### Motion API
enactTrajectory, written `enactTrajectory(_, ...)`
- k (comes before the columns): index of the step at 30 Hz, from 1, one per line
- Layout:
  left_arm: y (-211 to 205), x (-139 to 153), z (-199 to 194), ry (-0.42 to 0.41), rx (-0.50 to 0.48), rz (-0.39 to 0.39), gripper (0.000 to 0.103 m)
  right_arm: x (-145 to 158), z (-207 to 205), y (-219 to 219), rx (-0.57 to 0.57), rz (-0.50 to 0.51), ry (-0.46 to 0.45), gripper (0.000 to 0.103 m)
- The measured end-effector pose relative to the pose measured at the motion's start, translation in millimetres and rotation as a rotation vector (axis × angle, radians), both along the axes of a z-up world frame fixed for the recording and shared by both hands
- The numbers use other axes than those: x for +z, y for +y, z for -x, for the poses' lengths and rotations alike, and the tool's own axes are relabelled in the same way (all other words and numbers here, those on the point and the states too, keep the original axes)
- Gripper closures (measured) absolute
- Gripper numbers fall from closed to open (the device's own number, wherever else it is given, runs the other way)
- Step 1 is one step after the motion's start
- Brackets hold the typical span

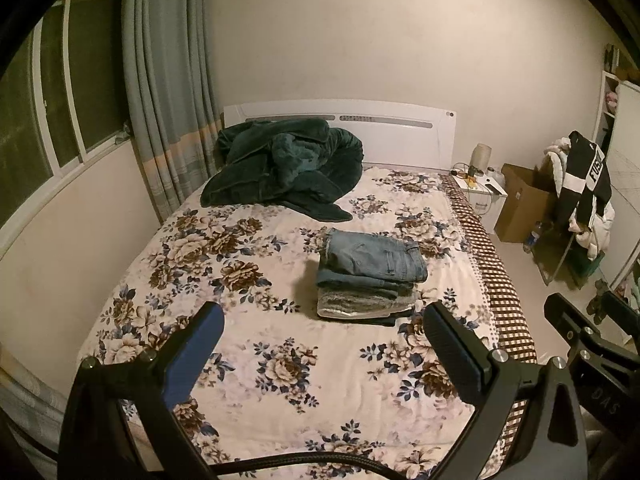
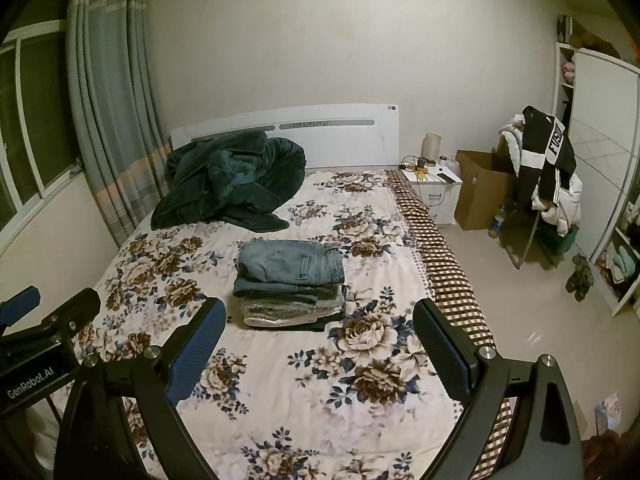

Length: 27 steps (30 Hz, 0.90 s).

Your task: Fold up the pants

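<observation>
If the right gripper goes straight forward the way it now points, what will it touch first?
Probably the stack of folded pants on the bed. The right gripper is open and empty, and the stack lies just beyond and between its fingers. Depth is unclear, so it might meet the flowered bedcover in front first.

The left gripper has black angular arms, blue ribbed pads, silver screws and a braided black cable at six o'clock. The right gripper matches; "GenRobot.AI" is printed in white at nine o'clock.
</observation>
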<state>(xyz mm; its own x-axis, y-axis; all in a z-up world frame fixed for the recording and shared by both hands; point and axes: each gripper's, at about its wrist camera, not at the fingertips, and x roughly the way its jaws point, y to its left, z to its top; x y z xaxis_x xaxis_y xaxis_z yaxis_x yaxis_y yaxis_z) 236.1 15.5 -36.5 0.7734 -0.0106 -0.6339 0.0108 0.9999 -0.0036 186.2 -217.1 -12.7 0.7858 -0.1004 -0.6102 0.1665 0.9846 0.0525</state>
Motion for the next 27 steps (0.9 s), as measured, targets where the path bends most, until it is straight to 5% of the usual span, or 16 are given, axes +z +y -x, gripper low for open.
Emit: enactTrajectory(27, 4.3, -12.2, 3.8, 0.008, 0.007, -0.018, 0.001, -12.2, -0.5, 1.7, -0.001, -0.004, 0.020, 0.006)
